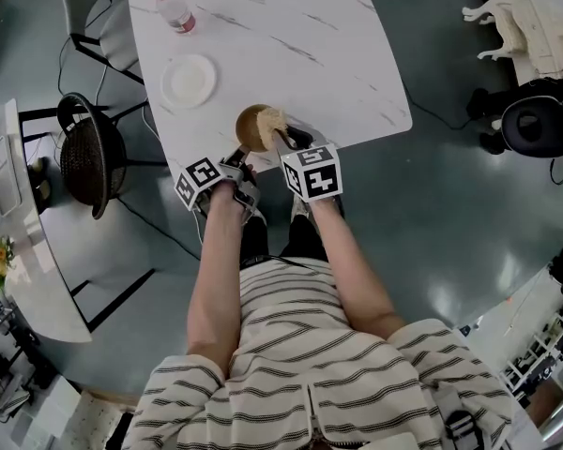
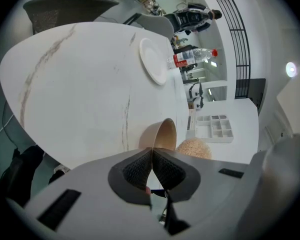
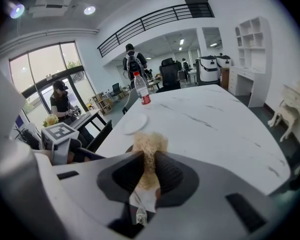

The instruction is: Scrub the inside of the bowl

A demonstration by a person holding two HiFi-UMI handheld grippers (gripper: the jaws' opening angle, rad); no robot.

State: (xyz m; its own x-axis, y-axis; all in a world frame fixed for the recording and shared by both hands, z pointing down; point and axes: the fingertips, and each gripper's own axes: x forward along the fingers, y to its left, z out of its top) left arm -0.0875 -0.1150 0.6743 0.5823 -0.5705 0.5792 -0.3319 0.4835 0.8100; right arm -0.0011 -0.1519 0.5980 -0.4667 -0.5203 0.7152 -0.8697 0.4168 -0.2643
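Left gripper view: L gripper (image 2: 151,153) jaws are pinched shut on the near rim of the bowl (image 2: 163,134), prob. to steady it against the rubbing. Right gripper view: R gripper (image 3: 149,159) jaws clamp the scrubber (image 3: 149,144), with its tuft poking out past the tips so it can reach inside the bowl, just ahead at the counter (image 3: 215,119) edge. Scrubbing looks under way.
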